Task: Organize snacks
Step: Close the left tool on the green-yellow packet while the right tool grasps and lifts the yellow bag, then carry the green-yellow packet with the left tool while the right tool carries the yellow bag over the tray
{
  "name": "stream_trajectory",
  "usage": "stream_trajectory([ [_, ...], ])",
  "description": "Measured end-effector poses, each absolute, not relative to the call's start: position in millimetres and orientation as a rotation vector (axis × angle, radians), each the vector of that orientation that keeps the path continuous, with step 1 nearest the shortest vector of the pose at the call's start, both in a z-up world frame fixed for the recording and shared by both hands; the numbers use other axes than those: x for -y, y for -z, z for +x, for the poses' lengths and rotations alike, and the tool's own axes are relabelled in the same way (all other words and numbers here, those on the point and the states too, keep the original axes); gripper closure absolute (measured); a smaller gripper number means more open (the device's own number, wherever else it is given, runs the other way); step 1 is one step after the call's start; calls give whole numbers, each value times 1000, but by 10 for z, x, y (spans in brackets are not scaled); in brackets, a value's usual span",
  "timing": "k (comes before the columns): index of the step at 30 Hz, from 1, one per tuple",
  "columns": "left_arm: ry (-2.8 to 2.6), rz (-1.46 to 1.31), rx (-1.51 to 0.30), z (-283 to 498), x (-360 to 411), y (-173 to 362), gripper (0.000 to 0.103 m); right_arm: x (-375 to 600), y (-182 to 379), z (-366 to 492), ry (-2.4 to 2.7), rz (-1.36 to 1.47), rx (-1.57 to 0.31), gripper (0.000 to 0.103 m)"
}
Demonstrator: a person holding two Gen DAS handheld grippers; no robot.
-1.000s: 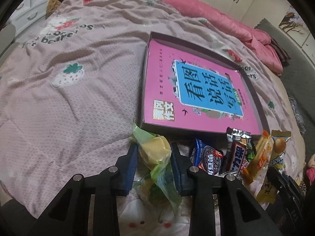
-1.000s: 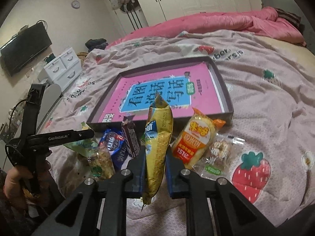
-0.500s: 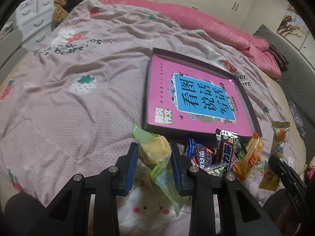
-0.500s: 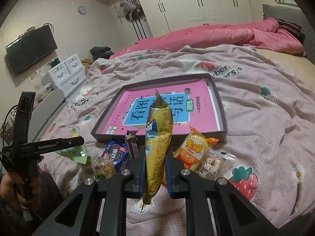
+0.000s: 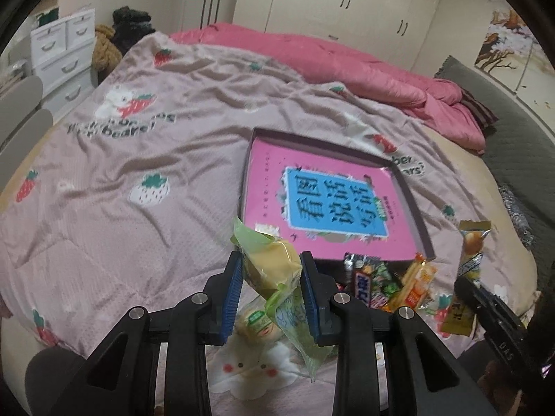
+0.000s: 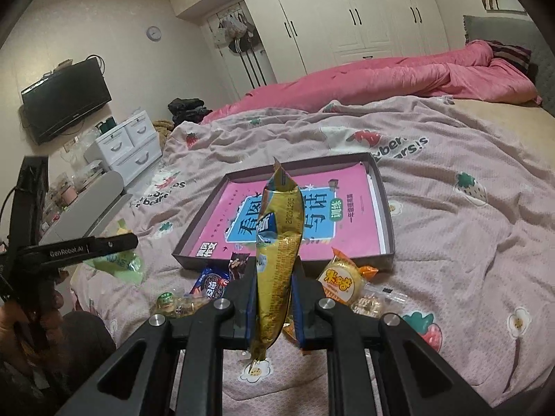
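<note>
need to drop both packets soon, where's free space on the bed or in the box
The box holds only the pink book, so its whole top is free. The blanket left of the box is bare, and so is the stretch to its right. Crowded: the snack pile along the box's near edge.

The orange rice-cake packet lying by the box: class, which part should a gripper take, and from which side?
Probably the crimped end flap of the orange packet, approached from above on its right. The packet lies flat on the blanket, its round middle looks too wide for the jaws, and its near edge is hidden behind the right gripper. A clear packet lies close by.
</note>
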State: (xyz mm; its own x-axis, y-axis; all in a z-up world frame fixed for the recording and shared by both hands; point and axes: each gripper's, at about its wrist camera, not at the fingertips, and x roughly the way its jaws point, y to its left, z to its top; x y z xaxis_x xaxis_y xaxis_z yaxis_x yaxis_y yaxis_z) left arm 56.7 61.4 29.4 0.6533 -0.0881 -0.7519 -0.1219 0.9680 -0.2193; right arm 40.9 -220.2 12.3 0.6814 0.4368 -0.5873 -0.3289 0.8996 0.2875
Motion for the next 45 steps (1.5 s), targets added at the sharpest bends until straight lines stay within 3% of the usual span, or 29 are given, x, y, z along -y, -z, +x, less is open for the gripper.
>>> stream_trajectory([
  [25, 10, -219, -807, 904, -281, -465, 70, 2400, -248, 552, -408, 195, -648, 86],
  [45, -12, -211, -835, 1343, -210, -272, 70, 2479, -263, 995, -417, 221, -609, 86],
])
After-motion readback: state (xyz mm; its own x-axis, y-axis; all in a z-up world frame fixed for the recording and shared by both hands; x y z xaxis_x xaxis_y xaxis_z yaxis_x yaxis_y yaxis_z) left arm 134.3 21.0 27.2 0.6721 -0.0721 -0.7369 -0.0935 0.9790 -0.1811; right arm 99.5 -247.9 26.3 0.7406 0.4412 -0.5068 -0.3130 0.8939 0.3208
